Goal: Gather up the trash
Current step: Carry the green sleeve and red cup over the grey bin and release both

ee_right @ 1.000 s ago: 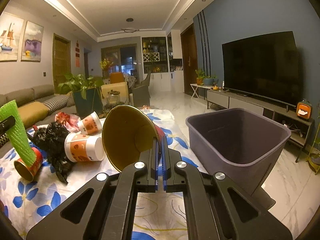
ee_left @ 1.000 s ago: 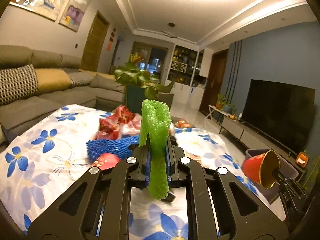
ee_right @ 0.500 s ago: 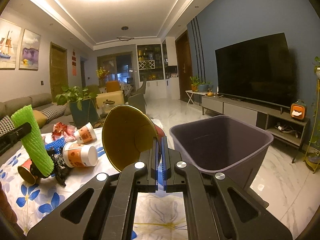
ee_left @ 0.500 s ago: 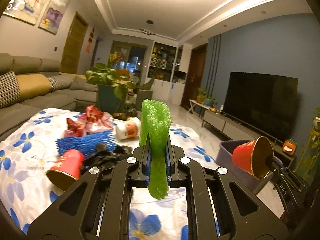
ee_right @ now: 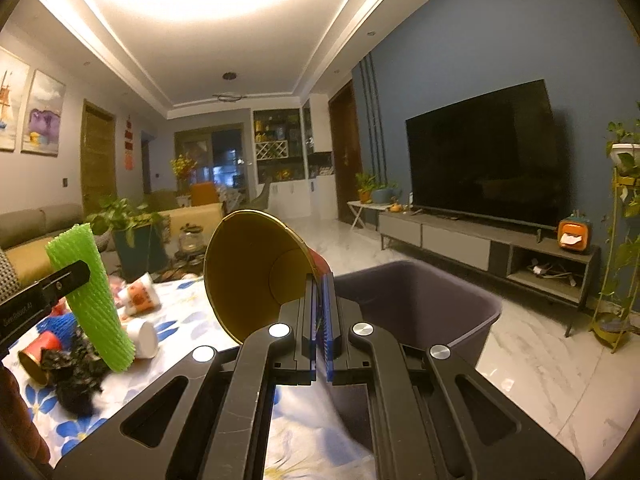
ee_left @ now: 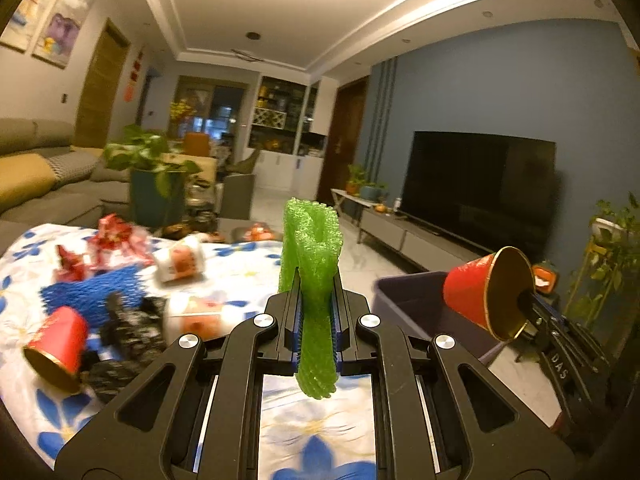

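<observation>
Carrying two pieces of rubbish toward the bin looks to be the step in hand, one piece in each tool. Nearest the left wrist camera, the left gripper [ee_left: 316, 312] has its jaws clamped on a green tube of foam netting [ee_left: 313, 260], which stands roughly upright between them and pokes out above and below. Nearest the right wrist camera, the right gripper [ee_right: 319, 304] has its jaws pinched together on the rim of a red paper cup with a gold lining [ee_right: 256, 268], whose mouth is tipped back toward the lens.

Just beyond, the dark grey plastic bin [ee_right: 440, 300] stands on the marble floor beside the table with the blue-flowered cloth [ee_left: 248, 256]. From the left view the held cup hangs over the bin's near rim, so by my judgement it is close to the drop point, while the foam tube is above the table edge, beside the bin.

Farther off on the cloth lie a second red cup on its side [ee_left: 56, 344], crumpled black plastic [ee_left: 132, 332], blue foam netting [ee_left: 92, 292], white printed cups [ee_left: 180, 260] and red wrappers [ee_left: 108, 240], all uncollected.

Next, each load wants carrying fully over the open mouth before the jaws part; the light foam may cling to the pads.
</observation>
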Tool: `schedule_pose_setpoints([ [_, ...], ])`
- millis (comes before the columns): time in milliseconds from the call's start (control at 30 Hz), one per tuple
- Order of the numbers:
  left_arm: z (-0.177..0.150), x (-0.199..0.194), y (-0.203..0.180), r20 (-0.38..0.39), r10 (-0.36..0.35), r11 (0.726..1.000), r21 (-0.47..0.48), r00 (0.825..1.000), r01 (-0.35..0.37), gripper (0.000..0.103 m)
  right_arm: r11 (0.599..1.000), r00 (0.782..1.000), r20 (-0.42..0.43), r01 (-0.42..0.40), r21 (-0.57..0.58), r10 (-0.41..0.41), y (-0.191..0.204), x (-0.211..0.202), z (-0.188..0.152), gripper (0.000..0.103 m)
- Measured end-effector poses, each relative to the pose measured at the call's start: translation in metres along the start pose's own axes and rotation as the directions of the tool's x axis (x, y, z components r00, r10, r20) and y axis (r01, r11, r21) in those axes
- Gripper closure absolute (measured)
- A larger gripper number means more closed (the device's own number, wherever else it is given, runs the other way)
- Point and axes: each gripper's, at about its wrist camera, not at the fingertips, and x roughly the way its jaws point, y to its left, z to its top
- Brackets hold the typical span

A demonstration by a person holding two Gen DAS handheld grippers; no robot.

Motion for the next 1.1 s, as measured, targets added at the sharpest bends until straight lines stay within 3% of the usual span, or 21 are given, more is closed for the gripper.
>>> schedule_pose_setpoints([
  [567, 0.01, 0.071, -0.088, -0.011, -0.215, 0.975, 0.049, 0.977, 0.215, 0.092, 0.988, 0.985, 0.084, 0.154, -0.008, -0.153, -0.05, 0.022, 0.009, 0.099],
  [1100, -0.016, 0.127, -0.124, -0.107, -0.297, 0.95, 0.063, 0.949, 0.305, 0.092, 0.983, 0.982, 0.051, 0.182, 0.012, -0.182, -0.068, 0.047, 0.004, 0.099],
])
